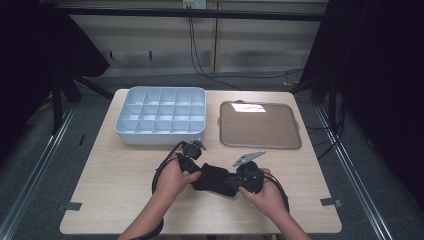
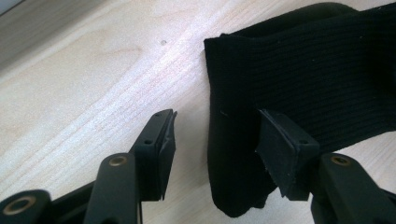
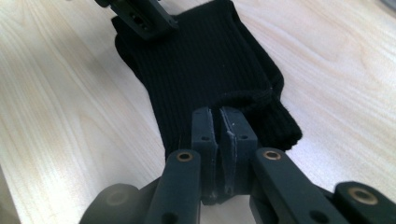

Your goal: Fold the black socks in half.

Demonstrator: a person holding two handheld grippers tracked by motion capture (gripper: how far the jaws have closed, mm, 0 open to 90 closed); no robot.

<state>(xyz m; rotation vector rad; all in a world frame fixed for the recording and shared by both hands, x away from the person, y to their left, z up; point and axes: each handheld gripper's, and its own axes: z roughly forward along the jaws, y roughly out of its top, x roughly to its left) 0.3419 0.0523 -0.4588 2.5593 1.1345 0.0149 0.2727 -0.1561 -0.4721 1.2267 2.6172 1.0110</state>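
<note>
A black ribbed sock point(image 1: 215, 179) lies flat on the wooden table between my two grippers. My left gripper point(image 1: 194, 173) is at the sock's left end, open: in the left gripper view point(image 2: 215, 140) one pad rests on the sock point(image 2: 303, 70) and the other stands over bare wood. My right gripper point(image 1: 232, 181) is at the sock's right end. In the right gripper view point(image 3: 219, 119) its jaws are pressed together on the edge of the sock point(image 3: 205, 60). A finger of the left gripper point(image 3: 144, 21) lies at the sock's far end there.
A pale blue tray point(image 1: 160, 139) divided into several compartments stands at the back left of the table. A flat brown tray point(image 1: 260, 125) lies at the back right. The table's front edge is close behind the hands.
</note>
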